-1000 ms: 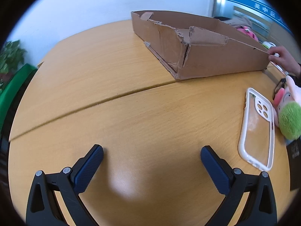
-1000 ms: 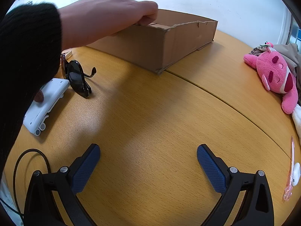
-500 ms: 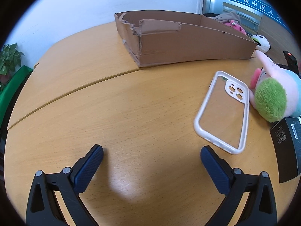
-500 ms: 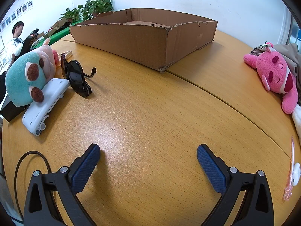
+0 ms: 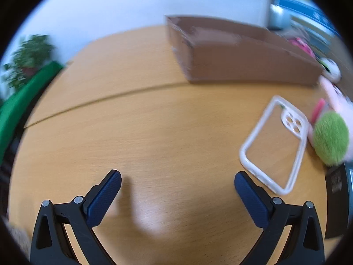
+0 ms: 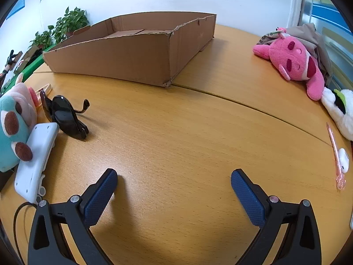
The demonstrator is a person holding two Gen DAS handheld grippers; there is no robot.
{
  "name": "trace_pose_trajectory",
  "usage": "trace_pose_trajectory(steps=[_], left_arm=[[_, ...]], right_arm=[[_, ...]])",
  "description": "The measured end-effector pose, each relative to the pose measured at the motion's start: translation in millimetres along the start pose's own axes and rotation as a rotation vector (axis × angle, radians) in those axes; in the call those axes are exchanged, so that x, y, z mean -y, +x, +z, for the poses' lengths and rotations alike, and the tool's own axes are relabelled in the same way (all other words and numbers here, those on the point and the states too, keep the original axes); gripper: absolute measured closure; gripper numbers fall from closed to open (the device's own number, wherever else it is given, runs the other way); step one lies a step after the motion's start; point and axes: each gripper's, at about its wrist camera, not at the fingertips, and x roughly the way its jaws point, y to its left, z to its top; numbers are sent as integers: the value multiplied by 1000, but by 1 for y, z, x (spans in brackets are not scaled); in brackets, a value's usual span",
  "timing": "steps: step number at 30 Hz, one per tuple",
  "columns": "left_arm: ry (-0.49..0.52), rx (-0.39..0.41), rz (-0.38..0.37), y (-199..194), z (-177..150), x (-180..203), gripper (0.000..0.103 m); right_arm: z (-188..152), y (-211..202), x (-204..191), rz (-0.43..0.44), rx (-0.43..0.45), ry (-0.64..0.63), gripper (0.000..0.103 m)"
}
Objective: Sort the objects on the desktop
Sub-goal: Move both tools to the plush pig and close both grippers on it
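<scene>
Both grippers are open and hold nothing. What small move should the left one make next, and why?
Probably swing the left gripper a little to its right, toward the phone case. Its jaws stand wide open above bare table, and the case lies flat just beyond the right jaw, the nearest loose thing. The cardboard box behind looks open to receive it. The view is blurred, so go slowly.

Bright, even daylight; left wrist view motion-blurred, right sharp; fisheye edges bend, soft shadows
</scene>
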Motion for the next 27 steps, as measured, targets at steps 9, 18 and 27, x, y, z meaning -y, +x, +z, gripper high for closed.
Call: trace_pose_trajectory(steps=[9,18,27], left_arm=[[15,308,3,-124,-2,79,1],[125,314,-189,-131,9,179,1],[117,259,-235,-131,6,206,11]], right_arm=[[-4,-42,-51,-97,89,153,0],[-12,-140,-183,-37,257,17,0],[-20,-159,-232,-61,263,-24,6]])
